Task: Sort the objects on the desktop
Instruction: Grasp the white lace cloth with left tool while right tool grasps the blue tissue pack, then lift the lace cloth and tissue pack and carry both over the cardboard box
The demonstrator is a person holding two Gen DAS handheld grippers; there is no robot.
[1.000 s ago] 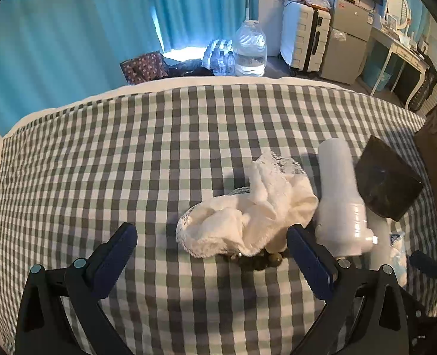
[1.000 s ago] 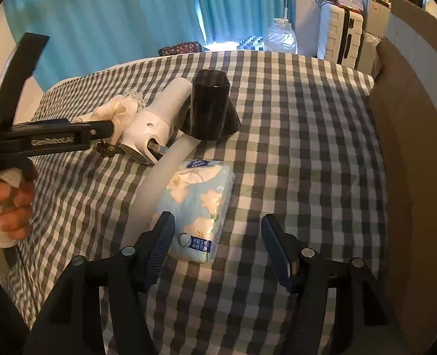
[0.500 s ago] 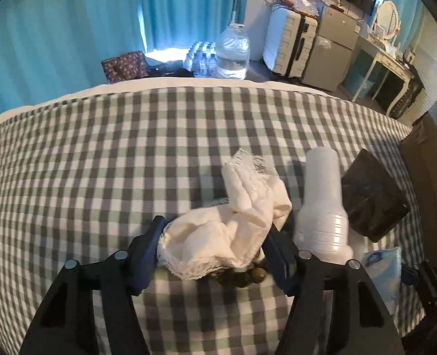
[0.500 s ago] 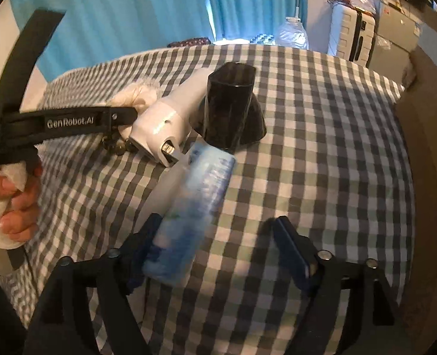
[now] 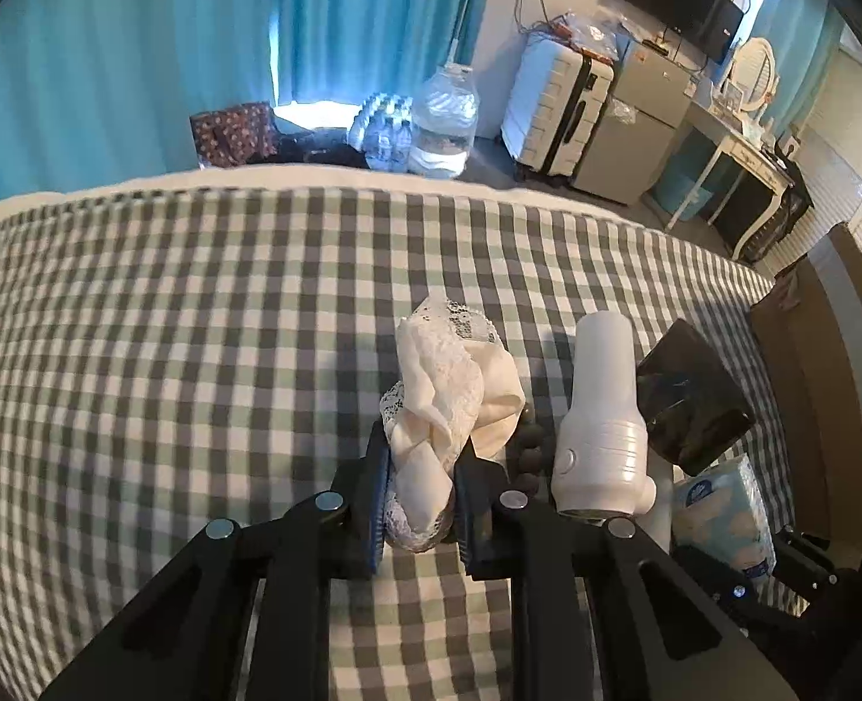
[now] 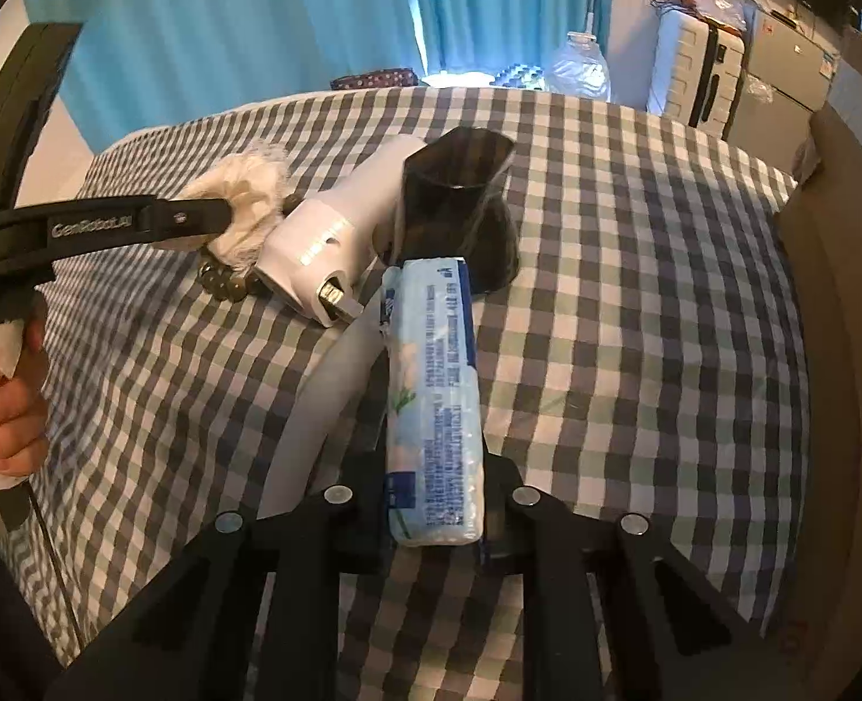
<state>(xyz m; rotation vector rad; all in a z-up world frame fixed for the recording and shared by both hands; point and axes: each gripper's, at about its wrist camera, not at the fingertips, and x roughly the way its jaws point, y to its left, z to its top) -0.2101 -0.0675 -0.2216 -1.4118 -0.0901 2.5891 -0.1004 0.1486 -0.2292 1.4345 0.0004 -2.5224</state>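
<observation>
My left gripper is shut on a cream lace cloth, bunched between the jaws on the checked cover. The cloth also shows in the right wrist view, with the left gripper's arm across it. A string of dark beads lies under the cloth. My right gripper is shut on a blue tissue pack, turned on its edge between the jaws. A white hair dryer and its black nozzle lie right of the cloth.
The checked cover spreads wide to the left. A brown cardboard wall stands at the right edge. A white hose lies beside the tissue pack. Water bottles, a suitcase and a cabinet stand beyond the far edge.
My left gripper moved forward and closed on the lace cloth. My right gripper closed on the tissue pack, which turned from flat onto its edge.
</observation>
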